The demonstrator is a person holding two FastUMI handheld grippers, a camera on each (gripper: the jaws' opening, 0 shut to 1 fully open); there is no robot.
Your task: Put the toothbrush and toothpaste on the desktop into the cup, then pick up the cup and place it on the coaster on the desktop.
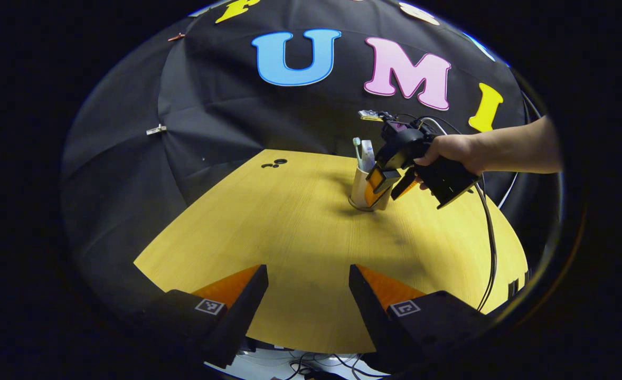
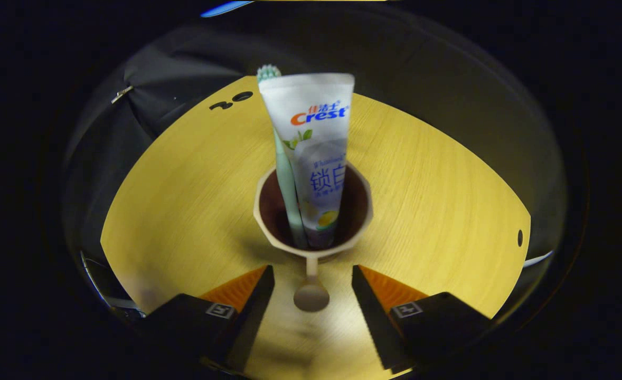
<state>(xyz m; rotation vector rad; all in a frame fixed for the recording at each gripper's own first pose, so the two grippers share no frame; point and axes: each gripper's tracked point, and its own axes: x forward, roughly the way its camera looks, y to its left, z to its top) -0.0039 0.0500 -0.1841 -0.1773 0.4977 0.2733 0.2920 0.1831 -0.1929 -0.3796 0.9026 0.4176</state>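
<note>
Right gripper lined up on the cup's handle, brush and paste already inside

The cup (image 2: 313,211) stood upright on the counter (image 2: 184,211) with the toothbrush (image 2: 285,179) and toothpaste (image 2: 316,153) leaning together inside it, so the step in hand looked to be the pickup. In the right gripper view the right gripper (image 2: 312,287) was spread wide, its fingers either side of the cup's handle (image 2: 311,290) and apart from it. In the left gripper view the left gripper (image 1: 308,282) hung wide and empty over the near counter, well apart from the cup (image 1: 365,191). I could not make out a coaster; a ring under the cup's base might be one. To lift cleanly, close squarely on the handle, grip firmly and keep the cup level so the tall tube does not tip out.
</note>
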